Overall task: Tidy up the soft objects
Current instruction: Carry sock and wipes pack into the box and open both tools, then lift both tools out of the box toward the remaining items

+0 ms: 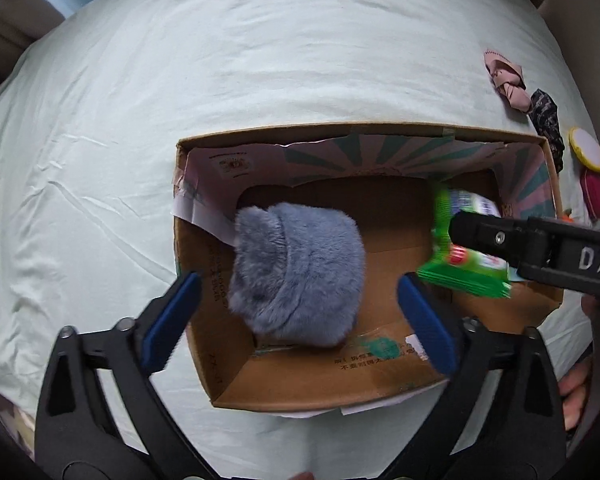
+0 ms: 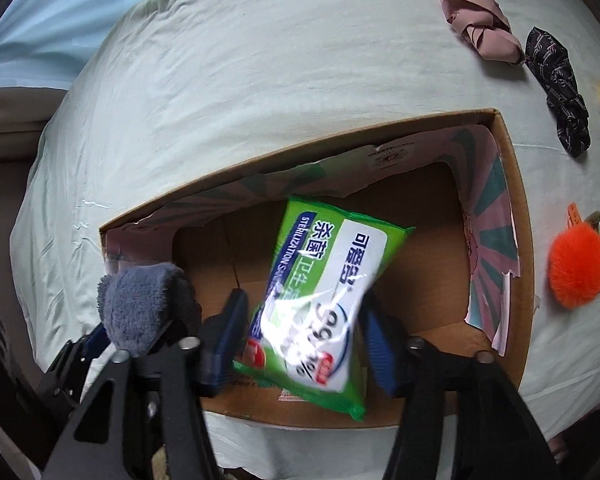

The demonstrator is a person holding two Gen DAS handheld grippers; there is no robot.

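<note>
I work over a bed [image 1: 260,60] spread with a pale mint sheet [image 2: 260,60], creased in soft wrinkles under even, diffuse light. Beyond its far left edge I see a light blue cloth [image 2: 40,32] and, beside that, brown upholstered furniture [image 1: 4,28] in shadow at the frame's rim.

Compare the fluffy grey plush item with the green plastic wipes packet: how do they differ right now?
The fluffy grey plush item is matte and furry; the green plastic wipes packet is glossy with printed text. The plush sits between the open left claw's fingers, ungripped; the packet sits between the right claw's fingers. Both are over the brown cardboard box.
</note>
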